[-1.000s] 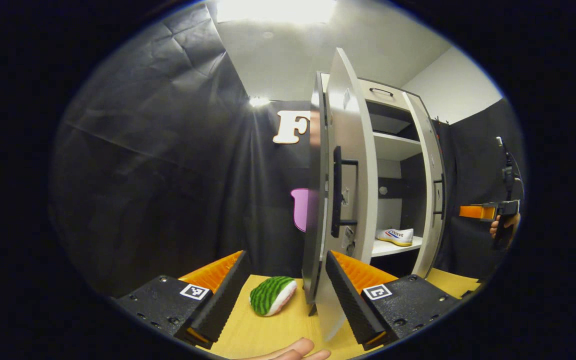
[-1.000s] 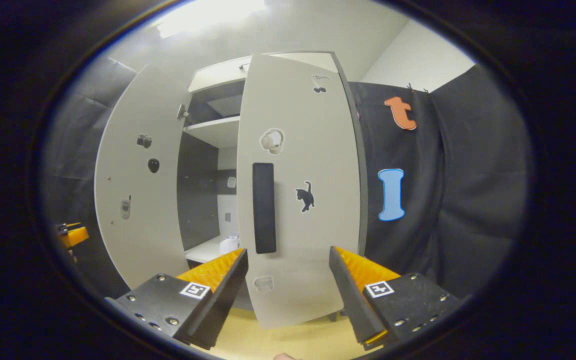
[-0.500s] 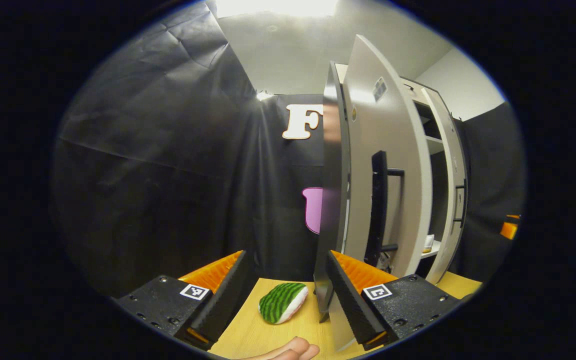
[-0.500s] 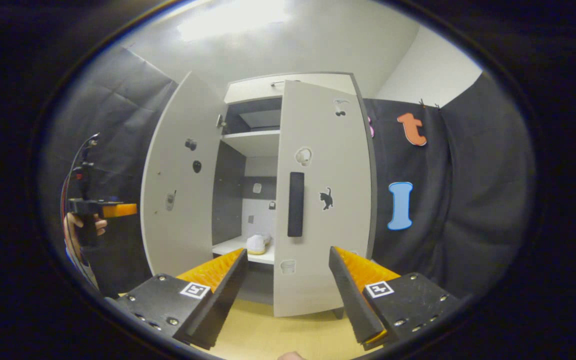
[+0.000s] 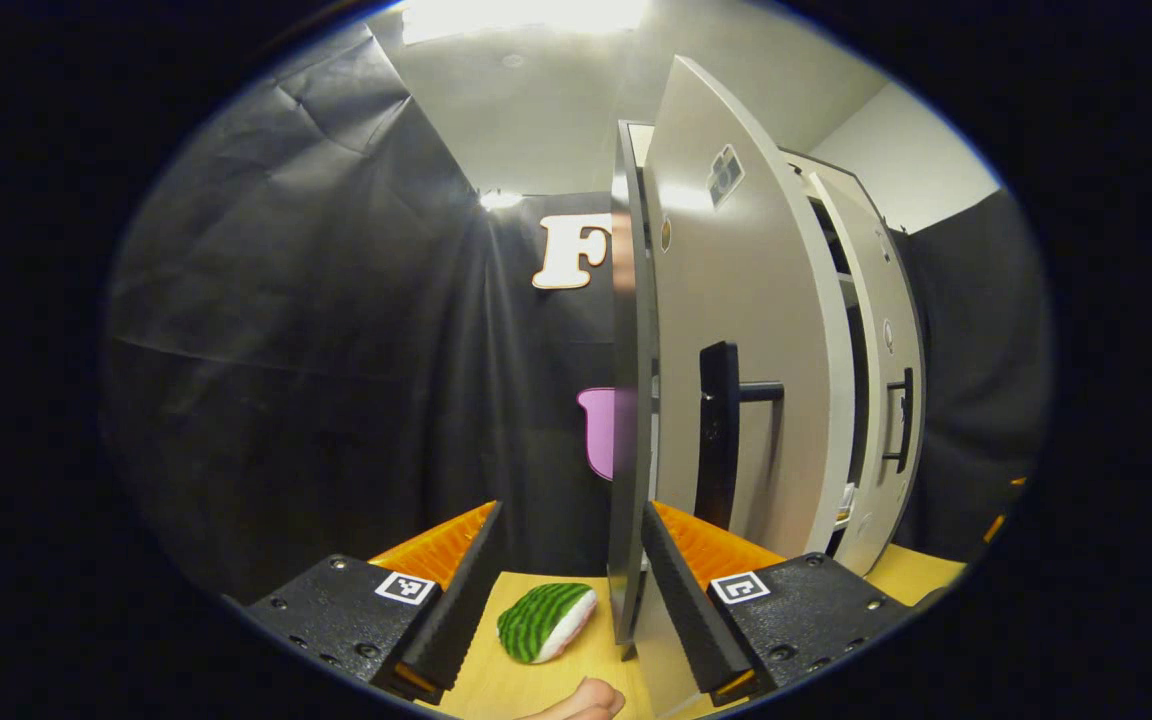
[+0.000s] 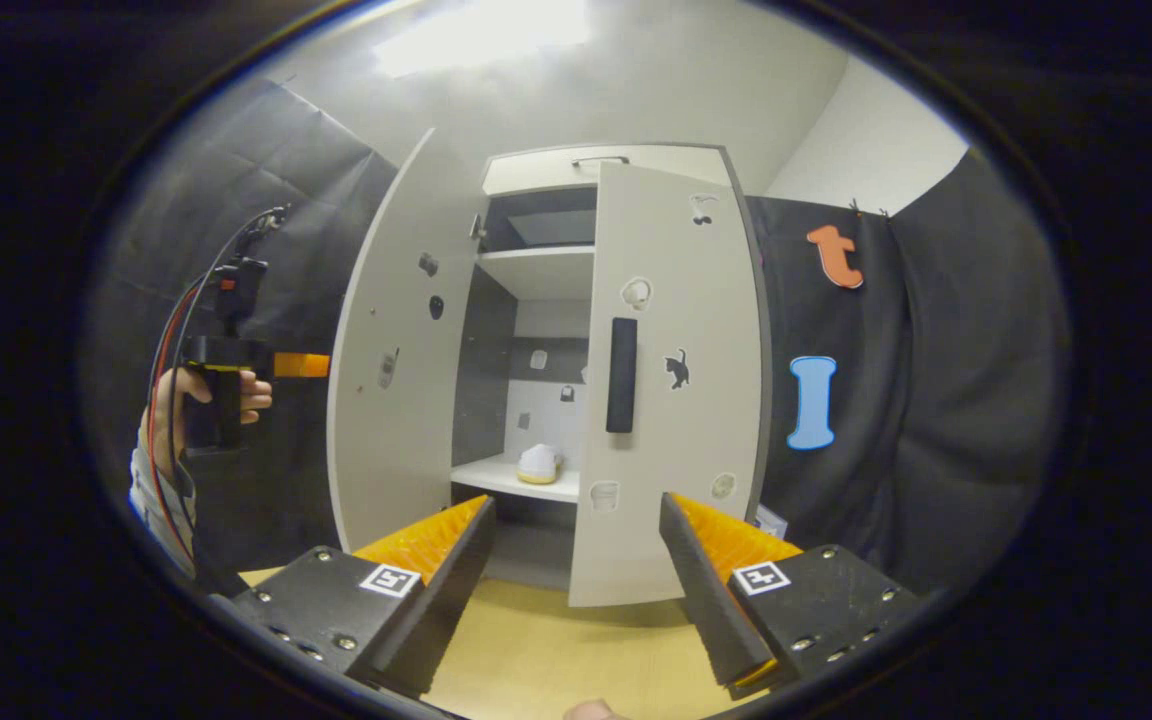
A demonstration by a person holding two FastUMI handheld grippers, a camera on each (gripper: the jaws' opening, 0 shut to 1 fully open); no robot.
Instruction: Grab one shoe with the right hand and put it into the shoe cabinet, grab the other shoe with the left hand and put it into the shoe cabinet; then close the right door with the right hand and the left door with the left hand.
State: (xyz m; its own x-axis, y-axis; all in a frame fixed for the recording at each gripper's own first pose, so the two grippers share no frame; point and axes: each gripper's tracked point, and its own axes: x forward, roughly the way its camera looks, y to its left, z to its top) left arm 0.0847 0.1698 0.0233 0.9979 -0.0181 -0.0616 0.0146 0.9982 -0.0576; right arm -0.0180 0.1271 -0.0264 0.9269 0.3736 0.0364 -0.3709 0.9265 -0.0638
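the shoe cabinet (image 6: 548, 165) stands on the yellow tabletop (image 6: 536, 650), in the middle of the right gripper view. it is tall and pale grey with dark insides. the right door (image 6: 671, 400) is partly shut and covers the right half of the cabinet. it has a dark handle (image 6: 621, 375) and small stickers on it, one of them a black cat (image 6: 677, 368). the left door (image 6: 401, 350) is swung open toward the left of the frame. between the two doors you can see a shelf, and a white shoe (image 6: 540, 464) sits on it, a bit below the middle of the frame.

the right tongs (image 6: 571, 555) are at the bottom of the right gripper view. they are spread wide and pinch nothing. they hang above the tabletop, in front of the cabinet and not touching it.

at the left of that view a hand (image 6: 181, 400) holds the left tongs (image 6: 301, 365), which point at the outer side of the left door, just beside it. i cannot tell if they touch.

in the left gripper view the left tongs (image 5: 568, 575) are at the bottom, spread wide, pinching nothing. the thin edge of the left door (image 5: 628, 400) stands up between the two fingers. a black bar handle (image 5: 721, 440) is on the door, right of the middle. a small green and white striped toy (image 5: 546, 620) lies on the tabletop (image 5: 496, 680) at the bottom, between the fingers and left of the door edge. a fingertip (image 5: 581, 700) peeks in at the bottom edge.
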